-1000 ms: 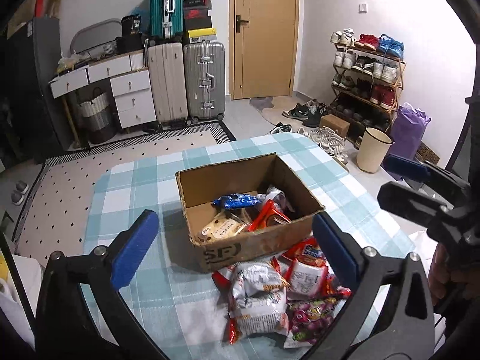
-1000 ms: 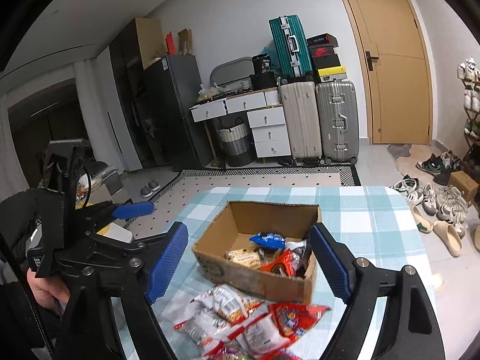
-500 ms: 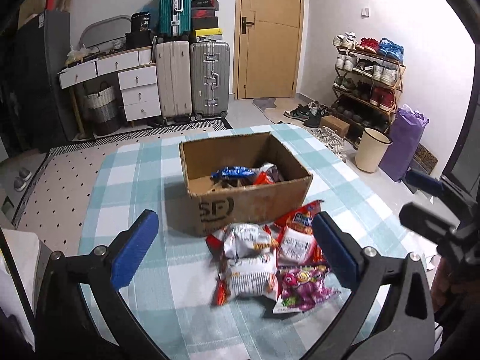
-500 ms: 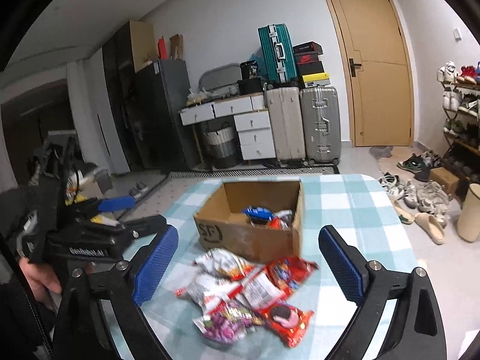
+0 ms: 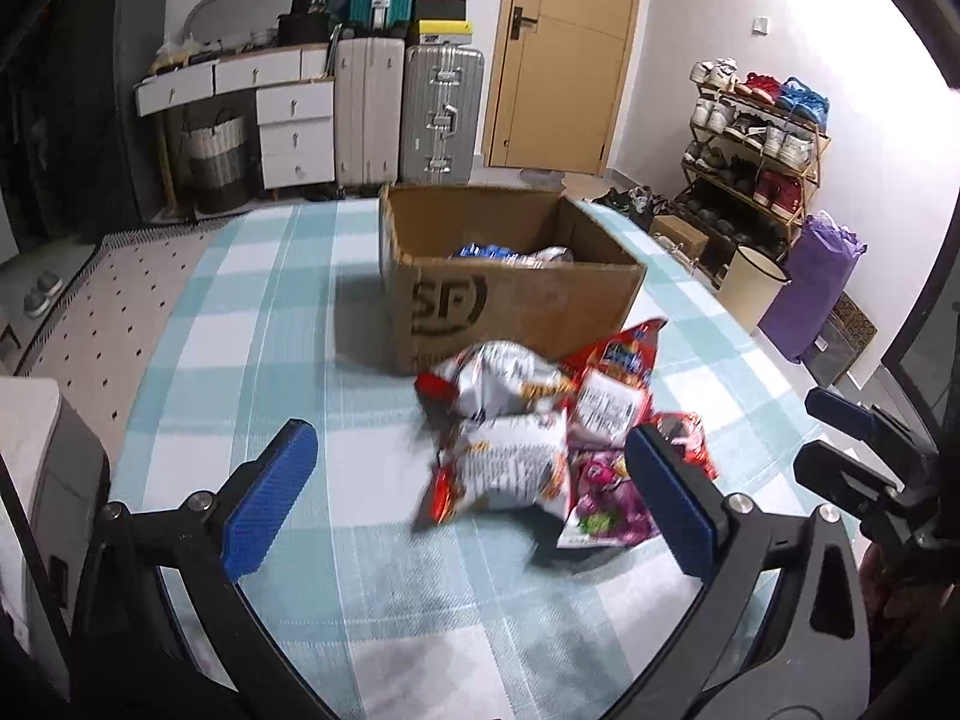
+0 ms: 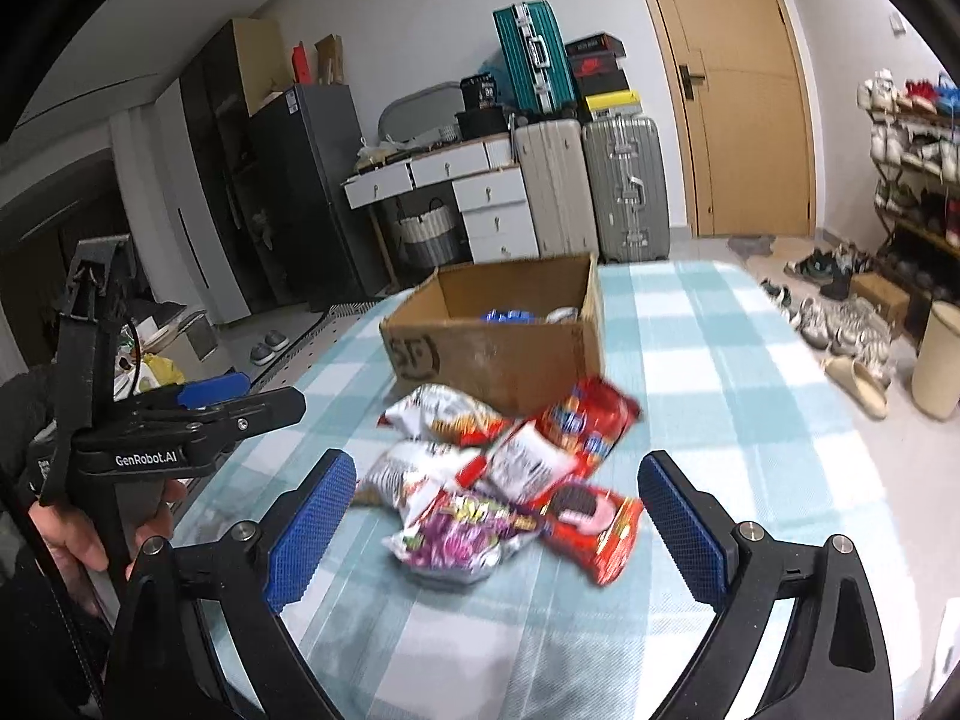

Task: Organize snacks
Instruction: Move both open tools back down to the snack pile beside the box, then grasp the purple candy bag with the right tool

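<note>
A cardboard box (image 5: 516, 294) sat on a table under a checked cloth (image 5: 252, 324), already holding a few packets, among them a blue one (image 5: 480, 252) just visible over the rim. Against the box's near wall lay the loose snack pile: two white-and-orange bags (image 5: 510, 420), a red packet (image 6: 585, 420) leaning at the box's near right corner, a purple bag (image 6: 456, 534) and a red biscuit packet (image 6: 591, 525) farthest from the box. The left gripper (image 5: 474, 492) hovered over the pile, its blue fingers (image 5: 270, 498) spread wide and empty. The right gripper (image 6: 498, 534) hung nearby, likewise spread and holding nothing. The sorting appeared partway done, with the approach to a fresh pickup in hand. The next move likely called for lowering one gripper astride a single bag, closing on it, and carrying it over the box's rim.
</note>
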Available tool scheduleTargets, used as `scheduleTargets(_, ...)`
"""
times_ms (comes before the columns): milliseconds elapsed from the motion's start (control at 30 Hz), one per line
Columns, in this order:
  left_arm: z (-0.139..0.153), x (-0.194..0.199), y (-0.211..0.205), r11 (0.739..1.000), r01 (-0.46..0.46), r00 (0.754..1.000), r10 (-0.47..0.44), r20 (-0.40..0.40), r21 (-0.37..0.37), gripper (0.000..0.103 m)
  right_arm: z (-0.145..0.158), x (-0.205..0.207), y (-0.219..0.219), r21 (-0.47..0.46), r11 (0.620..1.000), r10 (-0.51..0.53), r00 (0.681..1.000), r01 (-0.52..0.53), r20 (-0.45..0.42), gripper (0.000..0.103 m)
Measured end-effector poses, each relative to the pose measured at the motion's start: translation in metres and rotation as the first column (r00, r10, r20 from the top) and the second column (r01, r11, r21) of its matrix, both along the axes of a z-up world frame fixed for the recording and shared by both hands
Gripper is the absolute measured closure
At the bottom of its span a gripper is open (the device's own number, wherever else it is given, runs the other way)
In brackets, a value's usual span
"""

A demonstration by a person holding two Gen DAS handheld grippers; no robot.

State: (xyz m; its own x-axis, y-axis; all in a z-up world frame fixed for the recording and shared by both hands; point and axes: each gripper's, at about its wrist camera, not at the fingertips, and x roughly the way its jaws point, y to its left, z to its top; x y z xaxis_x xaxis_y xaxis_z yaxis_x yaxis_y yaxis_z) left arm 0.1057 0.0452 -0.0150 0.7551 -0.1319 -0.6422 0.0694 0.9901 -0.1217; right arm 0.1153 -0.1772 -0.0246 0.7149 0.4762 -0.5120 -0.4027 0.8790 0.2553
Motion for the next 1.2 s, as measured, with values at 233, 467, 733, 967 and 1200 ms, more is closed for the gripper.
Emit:
scheduleTargets(233,-0.028,-0.002,0.01,1.0,-0.024,1.0,0.024,-0.02,-0.007,0.001,-0.027,0.004,0.012,0.004,1.0,0.0,0.998,0.0,-0.06,0.006)
scheduleTargets(467,-0.05,-0.006,0.017,0.998,-0.058,0.998,0.057,-0.038,-0.028,0.001,-0.052,0.015,0.022,0.028,1.0,0.014,0.992,-0.011,-0.122,0.006)
scheduleTargets(733,-0.064,-0.008,0.023,0.997,-0.065,0.997,0.062,-0.056,-0.044,0.001,-0.07,0.028,0.033,0.055,0.998,0.032,0.985,-0.023,-0.167,0.007)
scheduleTargets(967,-0.071,-0.008,0.025,0.997,-0.057,0.996,0.053,-0.07,-0.058,0.001,-0.086,0.042,0.045,0.065,0.997,0.054,0.972,-0.04,-0.23,0.019)
scheduleTargets(1200,-0.08,-0.004,0.032,0.995,-0.069,0.994,0.062,-0.085,-0.077,0.001,-0.095,0.05,0.056,0.046,0.997,0.079,0.963,-0.069,-0.259,0.044)
